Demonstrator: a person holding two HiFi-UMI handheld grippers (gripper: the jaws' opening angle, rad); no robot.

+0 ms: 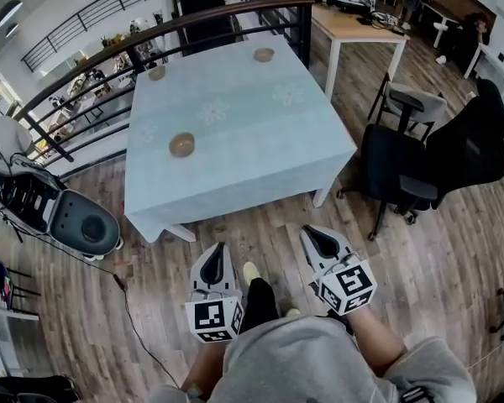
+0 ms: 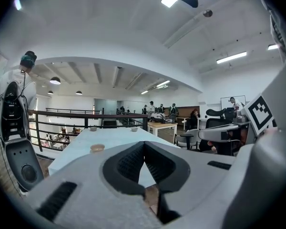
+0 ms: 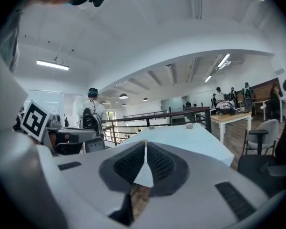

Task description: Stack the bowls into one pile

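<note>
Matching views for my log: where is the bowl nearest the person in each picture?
Head view: near bowl, left of centre on the table.
Left gripper view: near bowl, lower left of centre, at the table's near end.
Right gripper view: not visible; only the far bowls show.
Shared landmark: the railing behind the table.

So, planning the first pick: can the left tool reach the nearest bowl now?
Probably not yet: the left tool hangs over floor short of the table; nothing blocks the nearest bowl.

no legible words or numbers, only square coded markers (image 1: 212, 317) on left gripper (image 1: 219, 248), right gripper (image 1: 309, 232)
</note>
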